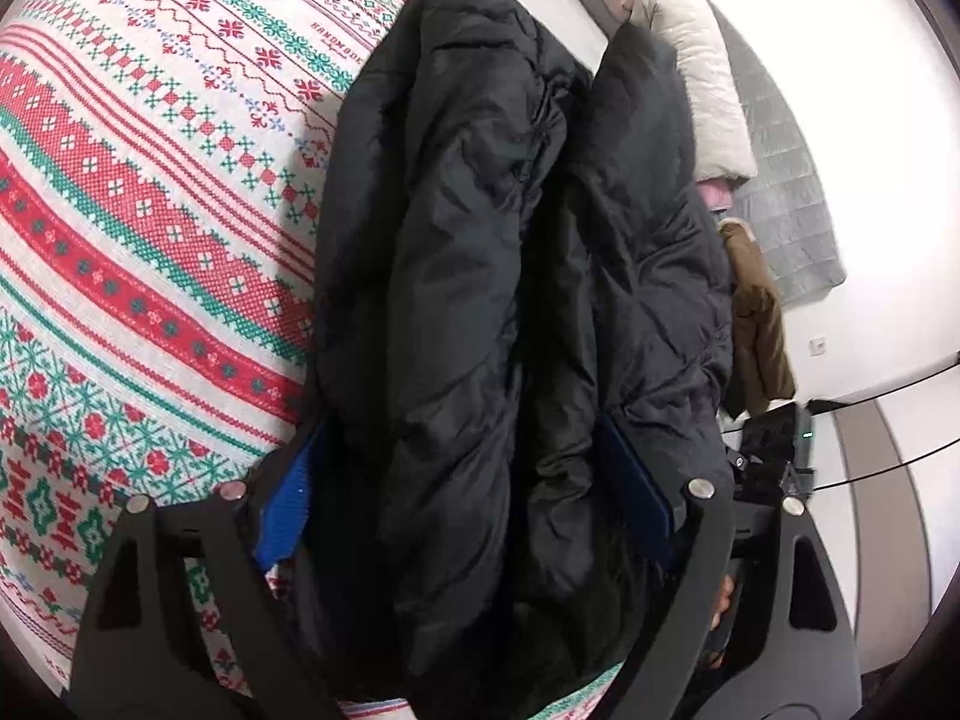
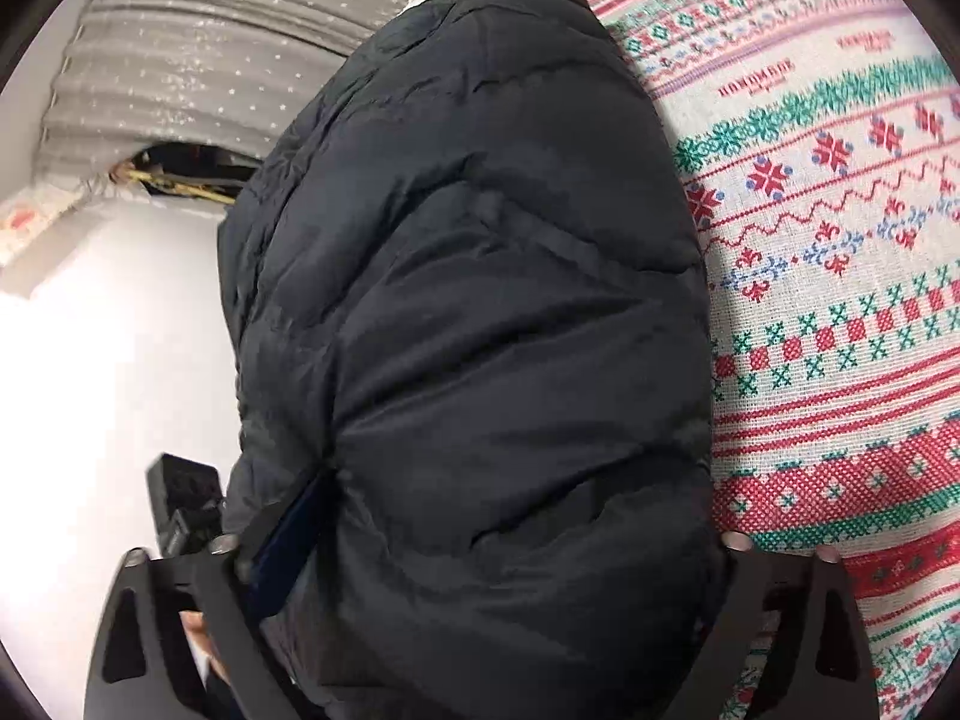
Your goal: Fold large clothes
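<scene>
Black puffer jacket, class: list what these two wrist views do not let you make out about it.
- Left wrist: the black puffer jacket bunches between the left gripper fingers, hiding its lower end.
- Right wrist: it covers the right gripper, one finger entirely.
- Neither view shows how many folds are done.

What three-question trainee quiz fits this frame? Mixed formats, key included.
1. True or false: the black puffer jacket sits between the fingers of both the left gripper and the right gripper.
2. Multiple choice: the jacket lies over A) bare wood B) a red-and-green patterned blanket C) a blue tarp.
3. Fill in: beside the jacket in the left wrist view lies a ___ garment below a cream quilted one.

Key: 1 true; 2 B; 3 brown.
</scene>
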{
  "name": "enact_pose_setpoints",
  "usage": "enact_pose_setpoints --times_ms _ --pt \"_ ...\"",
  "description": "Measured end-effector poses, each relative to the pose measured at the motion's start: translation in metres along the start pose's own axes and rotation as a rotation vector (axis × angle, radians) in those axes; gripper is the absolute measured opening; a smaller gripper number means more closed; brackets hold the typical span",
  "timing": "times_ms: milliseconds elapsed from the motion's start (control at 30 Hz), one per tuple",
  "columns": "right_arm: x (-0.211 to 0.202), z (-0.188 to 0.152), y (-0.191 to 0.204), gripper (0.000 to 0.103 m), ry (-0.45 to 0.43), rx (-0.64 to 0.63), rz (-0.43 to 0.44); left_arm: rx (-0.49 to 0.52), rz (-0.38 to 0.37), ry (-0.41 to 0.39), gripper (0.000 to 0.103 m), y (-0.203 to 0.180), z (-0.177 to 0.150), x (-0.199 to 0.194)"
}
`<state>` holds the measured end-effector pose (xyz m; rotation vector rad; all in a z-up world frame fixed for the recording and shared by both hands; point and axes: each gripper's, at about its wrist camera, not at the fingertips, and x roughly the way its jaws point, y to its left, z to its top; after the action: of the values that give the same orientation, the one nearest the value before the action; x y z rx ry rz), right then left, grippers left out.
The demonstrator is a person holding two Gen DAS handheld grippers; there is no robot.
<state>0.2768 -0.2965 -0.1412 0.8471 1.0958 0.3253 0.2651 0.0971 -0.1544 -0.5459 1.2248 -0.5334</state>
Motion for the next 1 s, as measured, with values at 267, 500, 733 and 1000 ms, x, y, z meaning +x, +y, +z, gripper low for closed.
enact_pose_setpoints --times_ms 267,500,733,1000 --pt "-0.033 -0.006 0.043 0.031 -0.08 -0.151 -0.004 0.045 -0.034 -0.086 0.022 -0.032 -0.002 -0.006" --pt "-0.098 -0.001 0.06 0.03 -0.219 -0.235 0.007 0.135 -0.203 -0.232 0.021 -0.096 0.007 -0.032" --pt "-0.134 -0.008 0.031 0.03 -0.27 -0.255 -0.032 0.204 -0.142 -0.157 0.022 -0.115 -0.002 0.015" --pt "-0.097 -0.015 -0.039 0.043 -0.117 -0.092 -0.035 0.225 0.055 -0.04 0.036 -0.096 -0.014 0.056"
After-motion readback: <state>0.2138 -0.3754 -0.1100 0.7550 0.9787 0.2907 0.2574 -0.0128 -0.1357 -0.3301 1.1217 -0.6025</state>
